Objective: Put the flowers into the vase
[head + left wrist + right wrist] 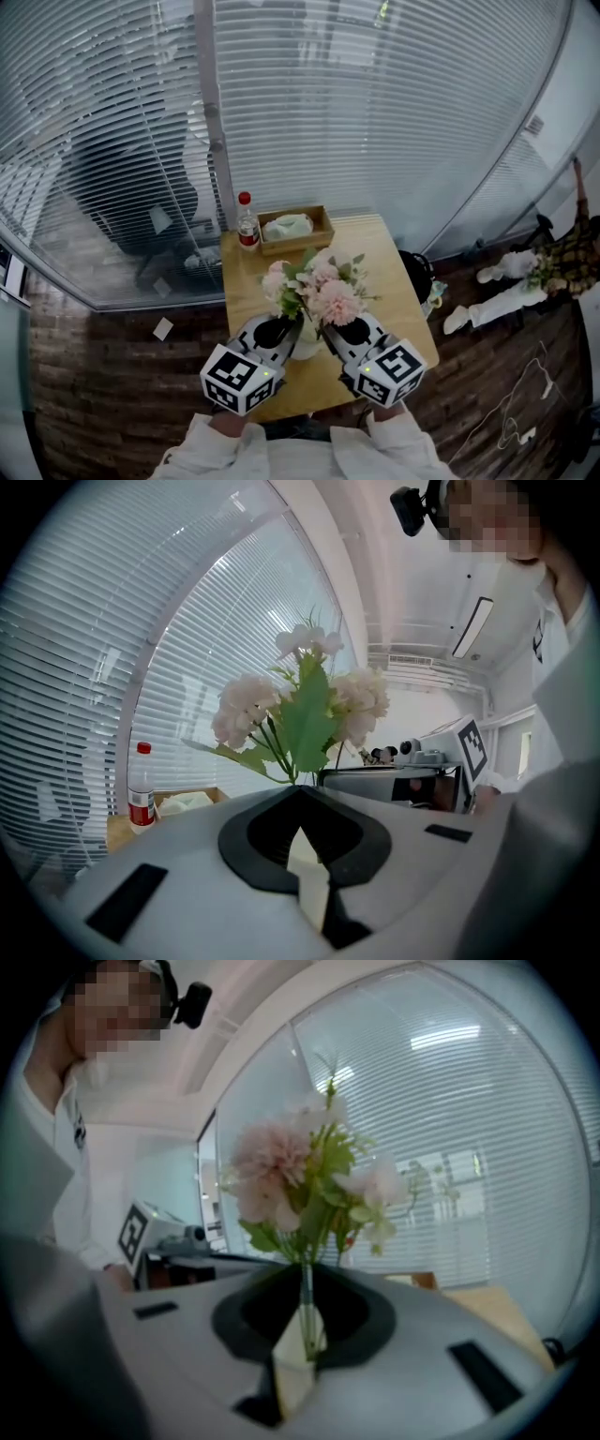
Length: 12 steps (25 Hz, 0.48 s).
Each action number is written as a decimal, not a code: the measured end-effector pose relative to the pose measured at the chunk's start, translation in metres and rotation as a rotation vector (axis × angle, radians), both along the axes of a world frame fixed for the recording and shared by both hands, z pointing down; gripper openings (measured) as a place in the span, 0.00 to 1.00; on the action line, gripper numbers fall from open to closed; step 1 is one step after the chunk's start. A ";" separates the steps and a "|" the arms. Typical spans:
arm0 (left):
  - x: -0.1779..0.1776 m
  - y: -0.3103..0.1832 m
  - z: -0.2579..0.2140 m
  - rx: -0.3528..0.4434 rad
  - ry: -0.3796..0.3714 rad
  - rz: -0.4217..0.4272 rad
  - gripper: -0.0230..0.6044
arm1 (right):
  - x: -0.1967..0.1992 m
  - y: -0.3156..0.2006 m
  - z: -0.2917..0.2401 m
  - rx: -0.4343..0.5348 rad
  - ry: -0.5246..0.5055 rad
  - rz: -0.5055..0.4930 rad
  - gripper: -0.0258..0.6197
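Note:
A bunch of pale pink and white flowers [314, 286] with green leaves stands over a small white vase [306, 349] near the front of the wooden table [394, 309]. My two grippers flank the vase. In the right gripper view, one green stem [306, 1302] runs down between the pads of my right gripper [305, 1335], which is shut on it. My left gripper [305, 841] has its pads together. The flowers' [300, 705] stems rise just beyond its tip, and I cannot see whether they are gripped. In the head view the left gripper [279, 330] and the right gripper [345, 330] point inward at the vase.
At the table's far edge a red-capped bottle [247, 223] stands beside a wooden tray [322, 228] that holds white tissue. Window blinds rise right behind the table. A dark bag [417, 272] sits on the floor to the table's right.

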<state>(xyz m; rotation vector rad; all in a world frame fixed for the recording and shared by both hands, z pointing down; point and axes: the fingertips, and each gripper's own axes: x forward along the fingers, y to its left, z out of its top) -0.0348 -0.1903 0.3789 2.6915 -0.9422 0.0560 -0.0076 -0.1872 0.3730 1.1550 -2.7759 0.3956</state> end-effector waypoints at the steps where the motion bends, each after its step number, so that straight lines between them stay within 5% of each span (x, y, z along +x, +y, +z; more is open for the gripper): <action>1: 0.000 0.001 0.000 -0.002 -0.001 0.000 0.05 | 0.000 0.001 0.001 -0.004 0.016 0.002 0.09; 12: -0.001 0.008 0.011 -0.032 -0.022 0.015 0.05 | -0.003 0.007 0.003 -0.023 0.090 -0.019 0.11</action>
